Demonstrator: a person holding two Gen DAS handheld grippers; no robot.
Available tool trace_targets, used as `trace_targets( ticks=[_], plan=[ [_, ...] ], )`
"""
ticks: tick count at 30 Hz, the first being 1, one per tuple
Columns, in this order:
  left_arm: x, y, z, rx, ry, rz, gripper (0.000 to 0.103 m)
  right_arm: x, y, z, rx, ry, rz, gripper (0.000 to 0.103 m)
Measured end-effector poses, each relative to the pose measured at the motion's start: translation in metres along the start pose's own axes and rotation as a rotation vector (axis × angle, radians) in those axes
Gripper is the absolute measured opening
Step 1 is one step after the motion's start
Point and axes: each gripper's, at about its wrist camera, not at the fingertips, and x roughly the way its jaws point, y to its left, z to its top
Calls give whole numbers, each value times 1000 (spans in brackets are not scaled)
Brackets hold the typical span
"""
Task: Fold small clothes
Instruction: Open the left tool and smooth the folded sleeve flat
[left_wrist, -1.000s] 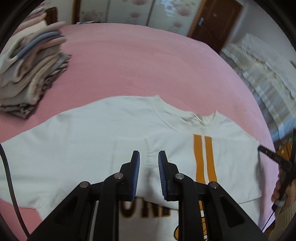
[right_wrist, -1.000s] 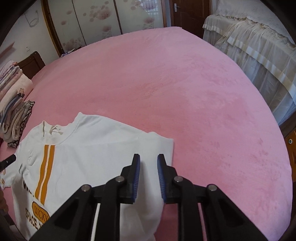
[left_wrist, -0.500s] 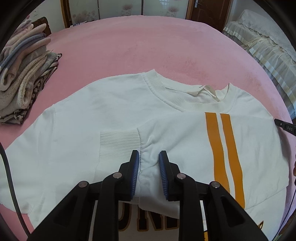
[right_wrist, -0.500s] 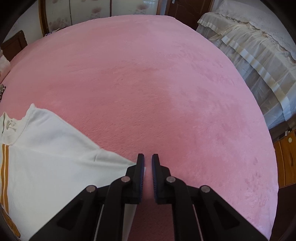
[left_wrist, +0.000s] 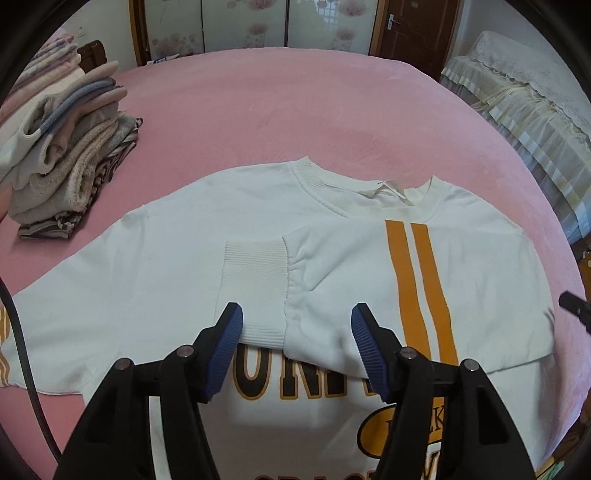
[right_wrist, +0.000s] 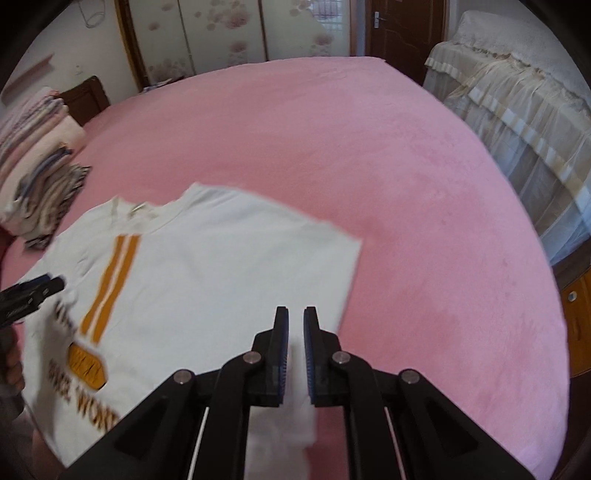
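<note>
A white sweatshirt (left_wrist: 177, 266) with two orange stripes and dark lettering lies flat on the pink bed (left_wrist: 295, 110). Its right sleeve is folded across the chest, the ribbed cuff (left_wrist: 258, 280) near the middle. My left gripper (left_wrist: 295, 325) is open just above the cuff and holds nothing. In the right wrist view the sweatshirt (right_wrist: 207, 280) is blurred. My right gripper (right_wrist: 294, 321) is shut on white fabric at the shirt's right edge; cloth shows between and below the pads.
A pile of folded clothes (left_wrist: 62, 155) sits at the bed's left side, also in the right wrist view (right_wrist: 37, 155). A cream lace-covered piece of furniture (left_wrist: 524, 96) stands right of the bed. Wardrobe doors and a brown door are behind.
My left gripper has opened and let the folded sleeve go onto the chest. My right gripper has swung back over the shirt's right edge, still shut on fabric.
</note>
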Motion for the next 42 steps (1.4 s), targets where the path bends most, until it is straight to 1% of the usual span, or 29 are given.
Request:
trace_targets(
  ticks=[2,3,6,7,8,11,13,20,27,29,31,33,35,38,40,42],
  plan=[
    [7,0,-3,-14,19,-8,60,2,10,-17,3,8,30,7],
    [11,0,-3,-23,24,-18,57,6,14,-23,1,19,35,7],
    [17,-1,-4,-30,28,-19,54,22,22,-39,9,67,19,6],
    [18,-1,-4,-28,30,-17,52,26,19,-44,14,80,2,6],
    [20,0,-4,-26,37,-12,50,31,15,-50,29,89,-7,0],
    [26,4,-4,-16,61,-4,45,32,-5,-59,99,89,36,0],
    [26,6,-4,-6,63,-5,45,28,-10,-61,108,88,42,0],
    [28,5,-5,12,71,7,45,21,-1,-58,37,82,-25,0],
    [27,1,-4,23,71,13,45,14,0,-60,59,82,-38,0],
    [21,-1,-4,17,68,-1,45,6,3,-60,67,72,-21,0],
    [14,-2,-4,8,67,-21,48,-2,9,-61,66,57,-8,0],
    [4,-3,-6,5,55,-24,59,-10,17,-62,58,45,-1,0],
    [-9,-4,-8,8,33,-22,64,-17,26,-64,43,37,0,0],
    [-32,-5,-11,17,9,-36,65,-28,40,-67,20,24,8,0],
    [-47,-4,-14,16,-4,-45,67,-37,50,-68,14,15,29,0],
    [-63,-1,-18,9,-20,-52,75,-45,60,-70,6,5,39,0]
  ],
)
